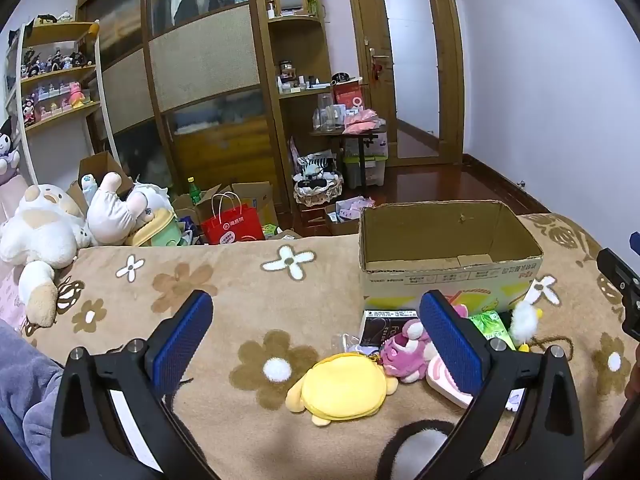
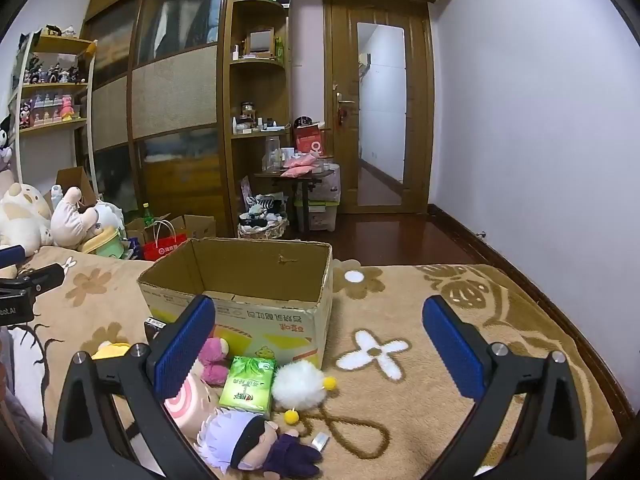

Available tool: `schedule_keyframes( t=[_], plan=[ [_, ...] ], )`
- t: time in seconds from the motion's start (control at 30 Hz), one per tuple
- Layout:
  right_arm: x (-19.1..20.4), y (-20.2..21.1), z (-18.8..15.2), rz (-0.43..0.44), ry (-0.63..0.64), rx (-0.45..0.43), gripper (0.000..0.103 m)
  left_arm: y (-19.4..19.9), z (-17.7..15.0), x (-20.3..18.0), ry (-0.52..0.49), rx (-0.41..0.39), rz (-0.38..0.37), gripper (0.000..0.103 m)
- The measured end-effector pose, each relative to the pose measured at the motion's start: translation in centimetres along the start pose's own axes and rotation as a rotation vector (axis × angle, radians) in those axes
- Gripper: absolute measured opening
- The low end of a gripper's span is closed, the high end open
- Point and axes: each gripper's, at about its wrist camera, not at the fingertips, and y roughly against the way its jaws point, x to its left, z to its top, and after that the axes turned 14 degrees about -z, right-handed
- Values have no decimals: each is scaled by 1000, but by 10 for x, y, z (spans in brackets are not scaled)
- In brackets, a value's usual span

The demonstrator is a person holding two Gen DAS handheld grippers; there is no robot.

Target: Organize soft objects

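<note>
Both grippers, left [image 1: 316, 340] and right [image 2: 318, 344], jaws wide apart, empty. Best: left pinches yellow plush pouch [image 1: 342, 390] before cardboard box [image 1: 448, 256] mid-body, lifts clear, drops inside.

Both views evenly lit by soft, dim indoor light; shadows faint. Mild glare on the wooden floor [image 2: 400, 236] before the door [image 2: 380, 112]. Strong fisheye bending and dark corners; focus sharp throughout.

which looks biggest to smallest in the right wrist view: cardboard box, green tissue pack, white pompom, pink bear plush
1. cardboard box, clearly largest
2. green tissue pack and white pompom, about alike, so unranked
3. pink bear plush, smallest showing, but the tool partly hides it
</note>
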Motion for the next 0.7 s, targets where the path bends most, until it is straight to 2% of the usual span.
schedule_keyframes(
  t=[0.7],
  plan=[
    [-1,-3,-2,-3,3,1,103,2,2,2,-3,-1,2,102]
  ],
)
